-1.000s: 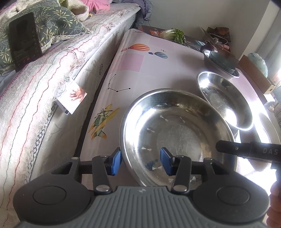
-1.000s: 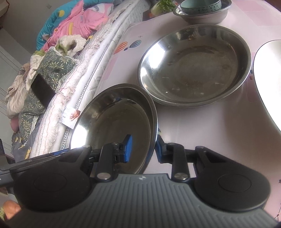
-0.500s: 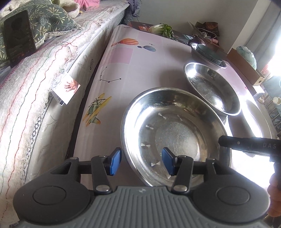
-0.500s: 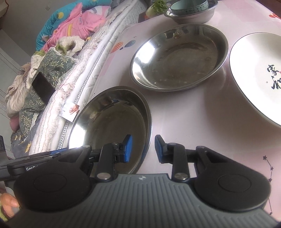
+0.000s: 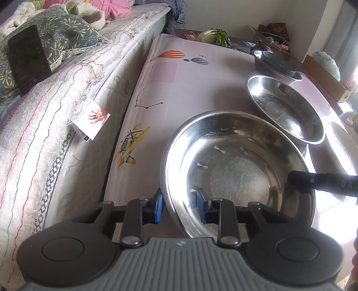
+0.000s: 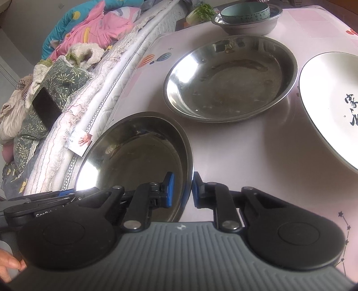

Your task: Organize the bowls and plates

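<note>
A near steel dish (image 5: pixel 237 170) (image 6: pixel 138 156) sits at the table's front. My left gripper (image 5: pixel 180 208) straddles its left rim with a wide gap between pads, open. My right gripper (image 6: pixel 182 190) straddles its right rim, pads close to the rim with small gaps showing. A second steel dish (image 5: pixel 286 109) (image 6: pixel 230 76) lies behind it. A white plate (image 6: pixel 331 105) with dark characters lies at the right. A teal bowl (image 6: pixel 245 11) sits inside a small steel bowl (image 6: pixel 248 25) at the back.
A bed with a quilted cover (image 5: pixel 56 112) runs along the table's left edge, with a dark phone (image 5: pixel 28 58) and a card (image 5: pixel 91 120) on it. Greens (image 5: pixel 214 35) and a cardboard box (image 5: pixel 326 76) sit at the far end. The tablecloth (image 5: pixel 174 89) is pink.
Both grippers drew back toward the front with the near dish between them. The right gripper's pads stand wider apart than one second ago.
</note>
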### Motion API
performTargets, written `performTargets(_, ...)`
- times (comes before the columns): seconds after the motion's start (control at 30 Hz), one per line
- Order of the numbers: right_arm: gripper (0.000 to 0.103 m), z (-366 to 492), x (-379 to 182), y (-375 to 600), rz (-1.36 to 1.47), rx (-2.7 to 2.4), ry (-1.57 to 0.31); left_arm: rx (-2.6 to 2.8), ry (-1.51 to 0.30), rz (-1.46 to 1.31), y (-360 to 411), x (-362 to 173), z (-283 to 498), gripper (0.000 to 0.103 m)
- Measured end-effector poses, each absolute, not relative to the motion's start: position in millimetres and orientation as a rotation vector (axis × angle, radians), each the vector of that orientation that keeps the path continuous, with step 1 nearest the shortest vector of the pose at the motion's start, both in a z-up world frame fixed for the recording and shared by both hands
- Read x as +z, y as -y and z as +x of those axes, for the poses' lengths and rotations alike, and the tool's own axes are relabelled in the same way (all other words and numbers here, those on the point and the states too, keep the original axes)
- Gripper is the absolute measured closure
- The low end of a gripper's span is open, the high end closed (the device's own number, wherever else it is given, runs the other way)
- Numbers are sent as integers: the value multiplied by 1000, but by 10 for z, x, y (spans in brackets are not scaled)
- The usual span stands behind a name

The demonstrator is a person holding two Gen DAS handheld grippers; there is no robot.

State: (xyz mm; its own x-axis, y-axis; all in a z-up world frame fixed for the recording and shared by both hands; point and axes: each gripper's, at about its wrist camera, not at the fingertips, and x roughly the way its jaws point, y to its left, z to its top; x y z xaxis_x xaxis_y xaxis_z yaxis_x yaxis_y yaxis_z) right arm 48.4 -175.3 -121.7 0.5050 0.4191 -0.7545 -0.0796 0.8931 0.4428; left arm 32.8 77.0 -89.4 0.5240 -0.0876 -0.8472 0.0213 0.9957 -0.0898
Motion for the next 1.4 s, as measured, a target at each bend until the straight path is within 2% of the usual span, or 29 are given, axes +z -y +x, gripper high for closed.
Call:
performTargets(0.43,88,367,-1233,1878,385,269,-1006,-89,-1038,17,-532,-912,356,72)
performTargets(1.4,85,385,-1252,1778,367,301,-1019,-45,-1057,42,-543,-935,363,70)
